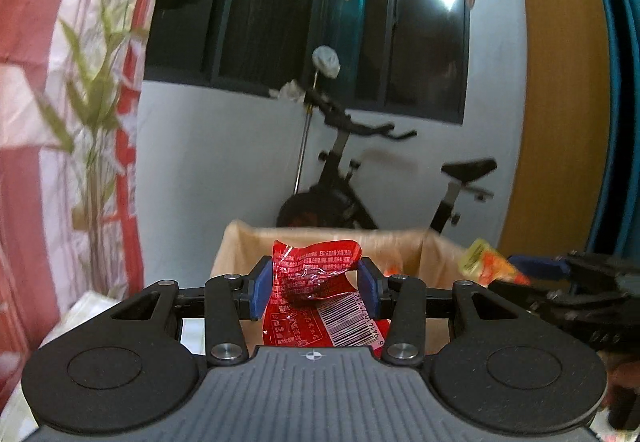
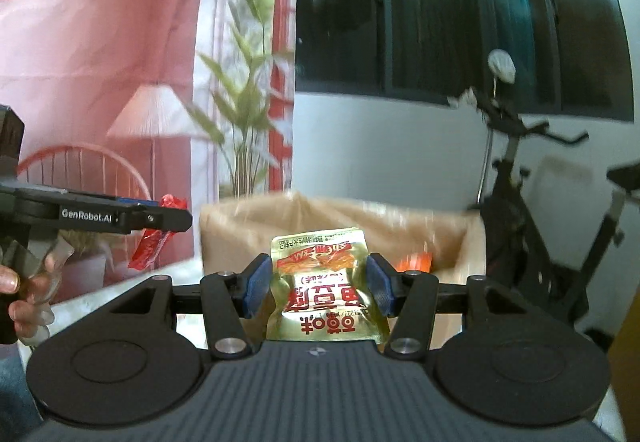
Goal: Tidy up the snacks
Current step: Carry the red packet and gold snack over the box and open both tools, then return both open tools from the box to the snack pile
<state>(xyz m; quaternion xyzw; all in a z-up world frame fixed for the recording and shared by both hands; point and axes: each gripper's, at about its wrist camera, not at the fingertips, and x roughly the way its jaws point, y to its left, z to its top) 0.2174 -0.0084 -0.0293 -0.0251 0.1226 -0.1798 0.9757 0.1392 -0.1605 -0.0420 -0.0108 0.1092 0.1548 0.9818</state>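
My left gripper (image 1: 316, 288) is shut on a crumpled red snack packet (image 1: 316, 282) with a barcode, held up in front of an open cardboard box (image 1: 436, 248). The blue pads (image 1: 262, 288) press its sides. My right gripper (image 2: 316, 284) is shut on a gold snack packet (image 2: 326, 292) with red print, also raised before the cardboard box (image 2: 248, 226). In the right wrist view the left gripper (image 2: 160, 220) shows at the left with the red packet (image 2: 154, 242) hanging from it. In the left wrist view the right gripper (image 1: 536, 272) enters at the right, carrying the gold packet (image 1: 486, 262).
An orange snack (image 2: 414, 262) lies inside the box. An exercise bike (image 1: 360, 186) stands behind it against a white wall under a dark window. A red and white printed curtain (image 1: 60, 122) hangs at the left. A person's hand (image 2: 24, 294) holds the left gripper.
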